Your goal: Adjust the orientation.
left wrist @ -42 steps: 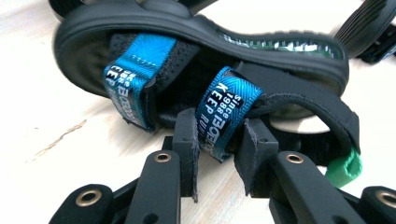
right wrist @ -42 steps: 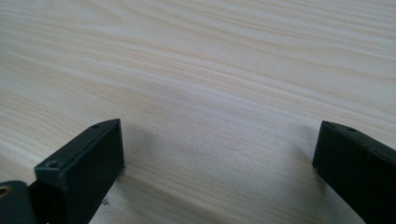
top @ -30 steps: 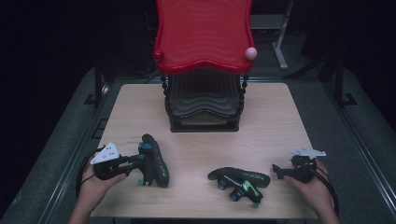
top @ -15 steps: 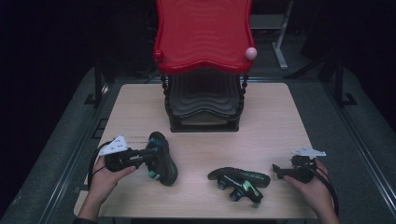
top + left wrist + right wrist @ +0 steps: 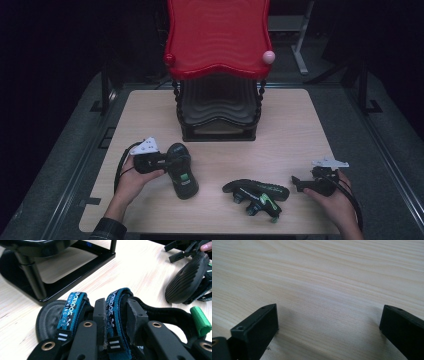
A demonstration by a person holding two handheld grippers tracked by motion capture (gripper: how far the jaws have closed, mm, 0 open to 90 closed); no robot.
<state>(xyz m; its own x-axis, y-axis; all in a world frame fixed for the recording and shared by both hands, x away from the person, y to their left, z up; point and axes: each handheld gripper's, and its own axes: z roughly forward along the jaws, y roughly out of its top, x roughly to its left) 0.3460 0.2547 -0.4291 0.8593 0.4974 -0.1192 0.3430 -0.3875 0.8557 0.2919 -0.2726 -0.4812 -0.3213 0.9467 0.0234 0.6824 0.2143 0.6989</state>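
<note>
Left gripper (image 5: 167,163) is pinching a blue strap of the near-left sandal (image 5: 181,170); in the left gripper view the jaws are clamped on the strap (image 5: 113,315), with the second strap (image 5: 71,308) just outside them. The sandal sits sole-down on the table (image 5: 295,125), near-left, in front of the black shoe rack (image 5: 218,107) but well apart from it, toe pointing near.

Right gripper (image 5: 299,183) rests at the near-right edge of the table, jaws spread wide with bare wood between them, holding nothing. It points left toward the second sandal (image 5: 256,192), which lies tipped on its side at near-centre, sole facing far, just beside the right gripper but not touching it.

Rack: red upper shelf (image 5: 217,35) and the dark lower shelf both look unoccupied.

My read on progress: early. One sandal is gripped and apparently headed for the rack, none is stowed yet. Left to do: get the gripped sandal onto a shelf, then pick up the tipped one, right it and set it alongside
</note>
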